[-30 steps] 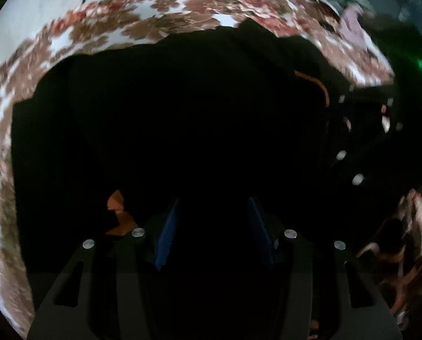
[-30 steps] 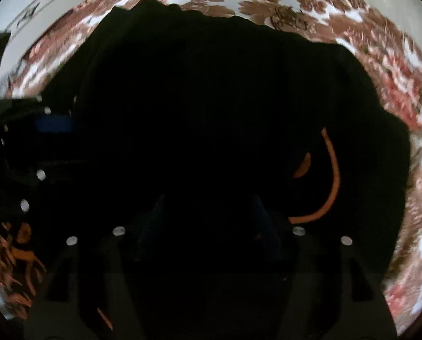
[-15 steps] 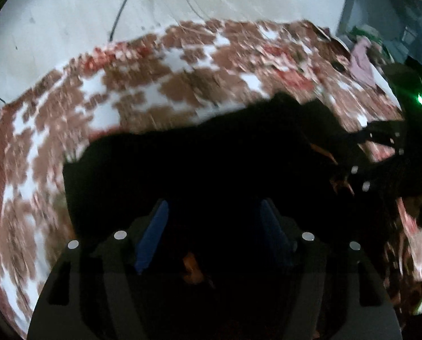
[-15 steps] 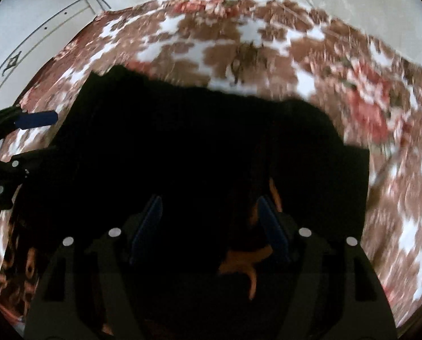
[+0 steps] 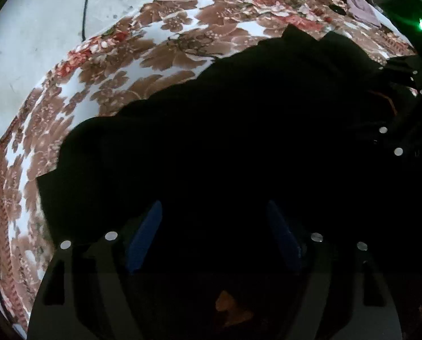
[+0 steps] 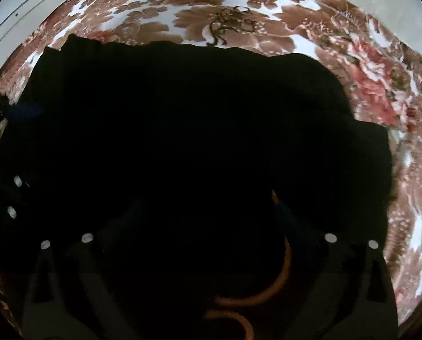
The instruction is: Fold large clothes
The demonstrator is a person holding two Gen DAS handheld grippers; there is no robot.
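Grippers angled steeply down over one black garment spread on one floral blanket.
Left gripper and right gripper: jaws opening wide, pads off the cloth lying between them, nothing gripped.

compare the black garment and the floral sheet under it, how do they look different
The garment is plain black apart from some orange markings near the camera; the sheet is busy with brown and red flowers on white. The garment covers only the middle; the sheet spreads past its far and side edges. The garment's far edge is wavy; the sheet lies smoother. Both are cloth spread out flat.
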